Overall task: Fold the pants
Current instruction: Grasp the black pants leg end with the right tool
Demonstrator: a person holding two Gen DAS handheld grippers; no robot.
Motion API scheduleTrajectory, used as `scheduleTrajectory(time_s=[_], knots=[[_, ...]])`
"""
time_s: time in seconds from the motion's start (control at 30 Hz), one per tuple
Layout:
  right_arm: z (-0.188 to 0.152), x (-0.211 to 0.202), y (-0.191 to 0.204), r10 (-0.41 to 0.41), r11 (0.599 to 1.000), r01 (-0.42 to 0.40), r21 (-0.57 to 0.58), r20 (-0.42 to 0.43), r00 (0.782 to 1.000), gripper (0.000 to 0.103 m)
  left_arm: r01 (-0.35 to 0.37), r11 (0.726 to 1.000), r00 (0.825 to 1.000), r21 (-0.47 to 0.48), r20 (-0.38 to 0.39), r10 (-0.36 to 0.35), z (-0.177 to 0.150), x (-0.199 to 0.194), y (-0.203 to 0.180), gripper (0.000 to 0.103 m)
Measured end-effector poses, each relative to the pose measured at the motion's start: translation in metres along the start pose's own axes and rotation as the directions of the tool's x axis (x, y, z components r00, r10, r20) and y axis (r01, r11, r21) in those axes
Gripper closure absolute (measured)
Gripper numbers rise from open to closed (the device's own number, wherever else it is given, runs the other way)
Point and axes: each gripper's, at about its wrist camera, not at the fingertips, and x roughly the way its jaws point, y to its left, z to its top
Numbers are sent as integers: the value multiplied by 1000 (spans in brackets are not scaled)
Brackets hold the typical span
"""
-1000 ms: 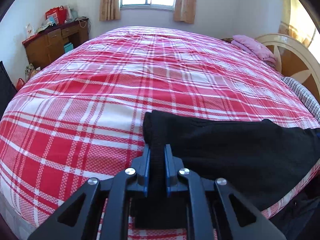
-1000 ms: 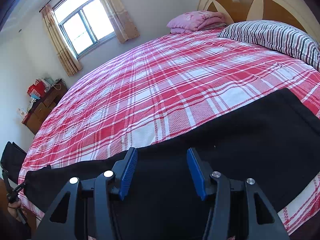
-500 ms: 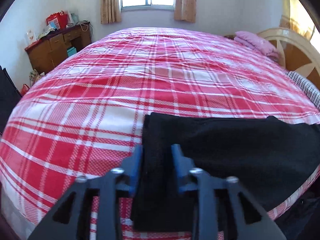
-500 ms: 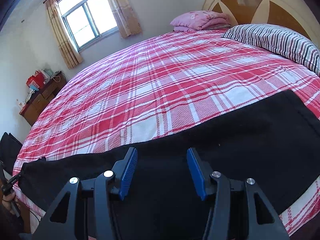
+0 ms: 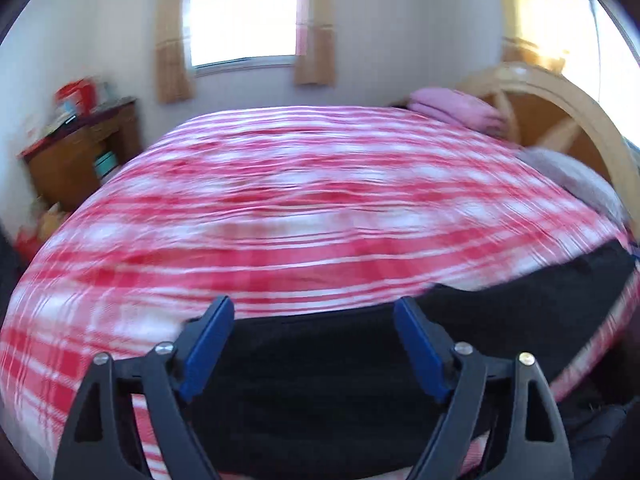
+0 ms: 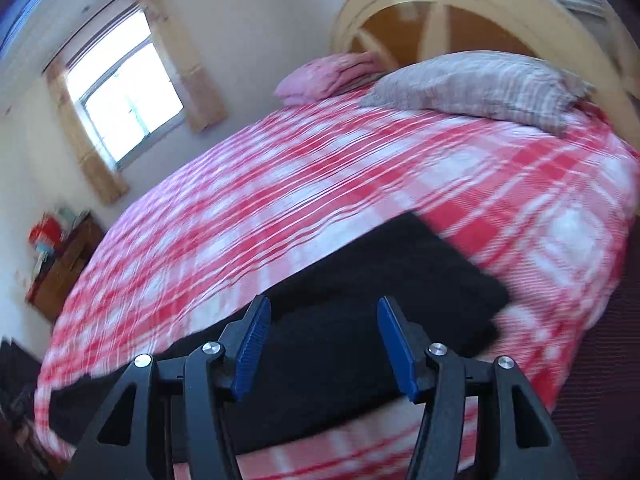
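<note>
You are facing a bed (image 6: 360, 184) covered in a red-and-white plaid sheet. Black pants (image 6: 360, 292) lie flat along its near edge. At the far end, by the curved wooden headboard (image 6: 472, 4), rest a grey striped pillow (image 6: 480, 84) and a folded pink blanket (image 6: 332, 72).

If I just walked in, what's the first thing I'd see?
You'd see the big red-and-white checked bedspread that covers the whole bed. Long black pants lie flat along its near edge, below the open left gripper and the open right gripper. A bright window with tan curtains glows on the far wall.
</note>
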Motion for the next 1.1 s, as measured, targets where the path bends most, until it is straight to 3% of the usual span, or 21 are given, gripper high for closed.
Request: scheduleTrajectory(time_s=[0.1,0.2,0.23,0.33,0.43,0.53,0.7,0.77,0.97,1.1], knots=[[9,-15,-45,-9,991,8,134,11,1000,45,62,996,998,71,-15,-61,3,10,-35,11],[10,-28,-73,-26,986,25,165,2,1000,46,110,989,993,99,-43,-106,4,23,-60,11],[10,-29,-77,-12,986,13,166,-7,1000,52,126,987,991,102,-53,-121,2,27,-67,11],[9,-29,-81,35,986,-29,162,-38,999,57,140,985,988,105,-76,-132,-1,37,-79,11],[4,-20,-73,33,994,-24,108,-83,996,72,148,986,985,81,-105,-140,-7,43,-81,11],[-4,-5,-66,24,998,-16,64,-129,991,76,150,987,981,62,-130,-142,-13,49,-79,11],[-5,-2,-68,65,995,-56,82,-110,992,76,152,988,979,33,-140,-146,-16,54,-73,11],[-7,0,-65,41,998,-36,48,-108,993,93,154,988,978,30,-149,-148,-19,58,-72,11],[2,-14,-67,73,995,-69,68,-60,996,97,159,987,971,19,-183,-153,-27,67,-72,11],[3,-9,-74,64,995,-57,87,-72,995,97,151,988,966,38,-217,-139,-34,77,-71,9]])
